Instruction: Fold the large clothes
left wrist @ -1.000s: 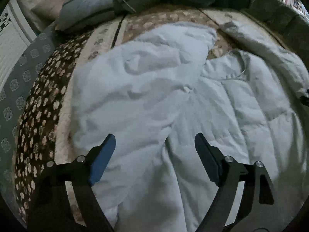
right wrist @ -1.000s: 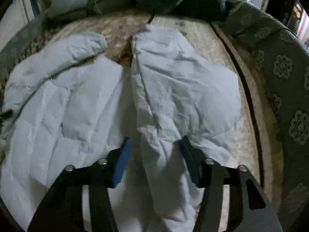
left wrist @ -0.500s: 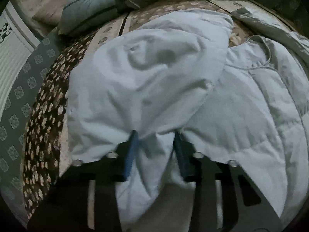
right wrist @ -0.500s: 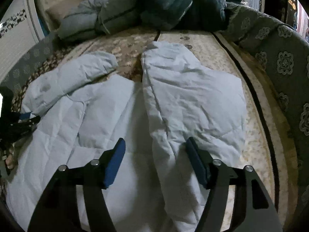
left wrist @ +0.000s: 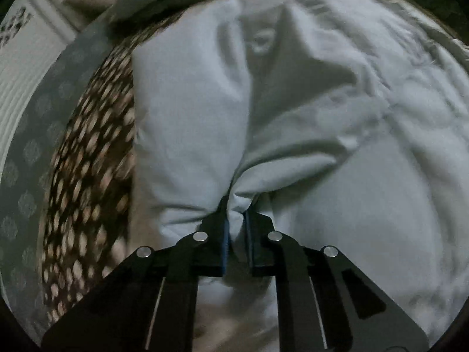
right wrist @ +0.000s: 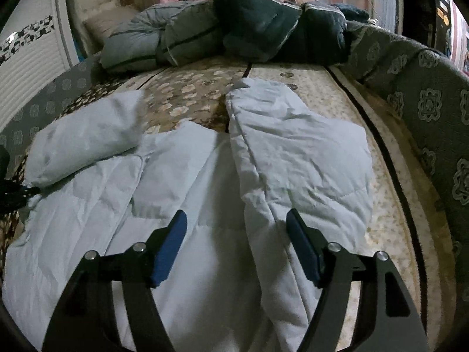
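Heaping dark quilts (right wrist: 263,26) behind pale jacket (right wrist: 293,161).

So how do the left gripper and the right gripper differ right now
The left gripper has just closed, and its fingers pinch a bunched fold of the pale blue jacket. The right gripper has been opening; its fingers stand wide apart over the jacket's sleeve, gripping nothing. Both have blue pads on black fingers and point down at the same jacket.
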### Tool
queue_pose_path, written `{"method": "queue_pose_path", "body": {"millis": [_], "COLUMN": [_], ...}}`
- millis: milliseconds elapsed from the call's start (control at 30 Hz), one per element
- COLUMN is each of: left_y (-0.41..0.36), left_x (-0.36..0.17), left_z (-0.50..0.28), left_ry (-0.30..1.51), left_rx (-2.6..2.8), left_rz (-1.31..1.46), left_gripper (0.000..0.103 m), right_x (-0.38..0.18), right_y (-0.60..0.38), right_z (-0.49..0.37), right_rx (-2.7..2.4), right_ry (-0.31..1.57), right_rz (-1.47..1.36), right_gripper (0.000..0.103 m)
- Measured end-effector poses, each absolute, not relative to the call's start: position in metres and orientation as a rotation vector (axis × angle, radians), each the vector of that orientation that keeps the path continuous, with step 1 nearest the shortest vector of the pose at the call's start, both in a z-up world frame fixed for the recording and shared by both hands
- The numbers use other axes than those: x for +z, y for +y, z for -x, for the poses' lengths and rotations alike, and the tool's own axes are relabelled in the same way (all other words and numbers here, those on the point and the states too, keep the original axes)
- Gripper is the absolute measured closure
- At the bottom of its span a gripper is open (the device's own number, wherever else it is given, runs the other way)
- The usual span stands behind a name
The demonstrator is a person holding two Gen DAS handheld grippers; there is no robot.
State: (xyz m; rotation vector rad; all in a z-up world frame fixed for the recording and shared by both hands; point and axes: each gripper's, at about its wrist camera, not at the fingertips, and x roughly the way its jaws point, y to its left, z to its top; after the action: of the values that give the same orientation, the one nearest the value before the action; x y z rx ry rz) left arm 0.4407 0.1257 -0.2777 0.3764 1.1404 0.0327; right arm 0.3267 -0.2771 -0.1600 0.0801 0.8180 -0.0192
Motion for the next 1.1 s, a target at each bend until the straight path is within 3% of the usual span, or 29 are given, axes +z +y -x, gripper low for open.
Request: {"method": "queue_pose_path", "body": {"millis": [133, 200, 233, 267, 333, 633, 733, 833, 900, 967, 1100], "left_y": [0.172, 0.176, 0.174, 0.172, 0.164, 0.082, 0.042, 0.019, 0.02, 0.027, 0.033], "left_x": [-0.287, -0.279, -0.272, -0.265, -0.248, -0.243, -0.258, -0.288, -0.299, -0.295, -0.283], "left_z": [-0.42, -0.41, -0.405, -0.402, -0.395, -0.44, -0.469, -0.484, -0.489, -0.5, -0.51], "left_ry": [1.202, 1.18, 1.158, 1.136, 1.066, 1.006, 1.041, 1.062, 1.078, 1.106, 1.136], "left_rx": [0.052, 0.04, 0.023, 0.014, -0.011, -0.105, -0.139, -0.101, -0.084, -0.067, -0.087], "left_rz": [-0.33, -0.299, -0.273, -0.25, -0.186, -0.338, -0.398, -0.553, -0.555, -0.485, -0.372], "left_gripper": [0.094, 0.089, 0.078, 0.053, 0.023, 0.022, 0.01, 0.01, 0.019, 0.047, 0.061], "right_x": [-0.156, -0.156, -0.154, -0.153, -0.149, -0.148, -0.15, -0.161, -0.169, -0.171, -0.164], "right_y": [-0.27, -0.266, -0.264, -0.264, -0.262, -0.259, -0.267, -0.278, -0.282, -0.281, -0.276], "right_z": [-0.322, -0.32, -0.319, -0.318, -0.317, -0.319, -0.315, -0.312, -0.314, -0.317, -0.319], "right_rx": [-0.019, -0.016, -0.012, -0.006, 0.01, -0.012, -0.01, -0.026, -0.039, -0.04, -0.064], "right_ry": [0.834, 0.836, 0.836, 0.836, 0.833, 0.872, 0.874, 0.88, 0.882, 0.885, 0.862], "right_rz": [-0.046, -0.036, -0.041, -0.049, -0.064, -0.02, -0.06, -0.094, -0.101, -0.084, -0.031], "right_gripper": [0.032, 0.032, 0.032, 0.032, 0.032, 0.032, 0.027, 0.026, 0.026, 0.026, 0.027]}}
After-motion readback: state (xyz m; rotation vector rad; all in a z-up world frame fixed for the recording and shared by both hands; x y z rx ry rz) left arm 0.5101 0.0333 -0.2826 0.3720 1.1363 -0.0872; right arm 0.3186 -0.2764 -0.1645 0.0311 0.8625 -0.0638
